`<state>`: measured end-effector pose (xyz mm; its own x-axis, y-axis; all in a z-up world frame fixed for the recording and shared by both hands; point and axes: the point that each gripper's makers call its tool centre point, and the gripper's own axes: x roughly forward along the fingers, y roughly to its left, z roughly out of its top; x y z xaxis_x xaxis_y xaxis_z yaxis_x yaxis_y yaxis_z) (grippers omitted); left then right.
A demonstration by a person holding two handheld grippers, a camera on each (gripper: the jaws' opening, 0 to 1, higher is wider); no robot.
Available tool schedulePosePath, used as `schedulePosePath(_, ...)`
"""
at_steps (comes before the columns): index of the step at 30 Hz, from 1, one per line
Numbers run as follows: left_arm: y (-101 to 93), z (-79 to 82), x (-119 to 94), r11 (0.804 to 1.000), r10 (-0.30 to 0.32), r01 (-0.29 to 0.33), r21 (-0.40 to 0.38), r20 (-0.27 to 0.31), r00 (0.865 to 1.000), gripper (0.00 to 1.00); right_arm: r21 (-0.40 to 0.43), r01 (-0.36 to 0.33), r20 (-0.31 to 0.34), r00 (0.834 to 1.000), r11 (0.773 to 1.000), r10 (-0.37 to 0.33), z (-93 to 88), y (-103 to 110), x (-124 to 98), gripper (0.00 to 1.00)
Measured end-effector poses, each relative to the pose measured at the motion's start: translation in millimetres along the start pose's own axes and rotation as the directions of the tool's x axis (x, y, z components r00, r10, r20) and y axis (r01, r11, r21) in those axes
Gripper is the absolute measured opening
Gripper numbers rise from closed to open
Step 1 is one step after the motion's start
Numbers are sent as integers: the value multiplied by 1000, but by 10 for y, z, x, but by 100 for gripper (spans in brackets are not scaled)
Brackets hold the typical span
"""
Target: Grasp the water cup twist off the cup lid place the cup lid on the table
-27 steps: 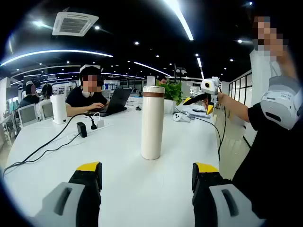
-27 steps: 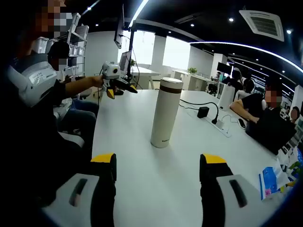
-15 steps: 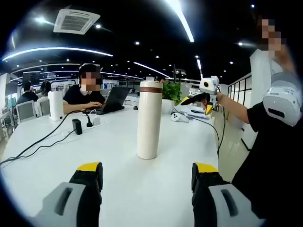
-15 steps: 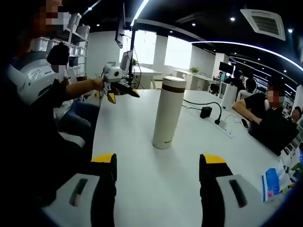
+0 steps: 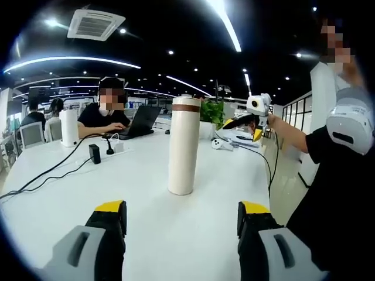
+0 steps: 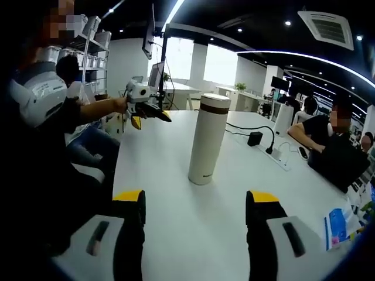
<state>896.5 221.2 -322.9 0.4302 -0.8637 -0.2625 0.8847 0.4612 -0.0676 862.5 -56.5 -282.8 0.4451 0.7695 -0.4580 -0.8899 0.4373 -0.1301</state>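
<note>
Closer now than a second ago, the left gripper [image 5: 181, 219] faces the upright water cup [image 5: 183, 146] on the white table [image 5: 64, 199], jaws wide apart and empty. From the right gripper view, the right gripper [image 6: 195, 208] likewise stands spread and short of the cup, whose brown-banded cup lid [image 6: 214, 102] is on, so grasping, twisting and placing all remain.

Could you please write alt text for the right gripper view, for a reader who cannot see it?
A tall cream water cup with its brown-banded cup lid on stands upright on a white table, ahead of the open right gripper. At upper left a person's arm holds out the left gripper; people sit at right near a power strip.
</note>
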Motion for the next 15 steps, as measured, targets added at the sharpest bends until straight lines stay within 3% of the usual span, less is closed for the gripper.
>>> schedulePosePath(15, 23, -27, 37, 1000, 16, -16, 0, 4, 1000, 78, 1, -9, -4, 1000, 1000, 9, -80, -53, 62, 70)
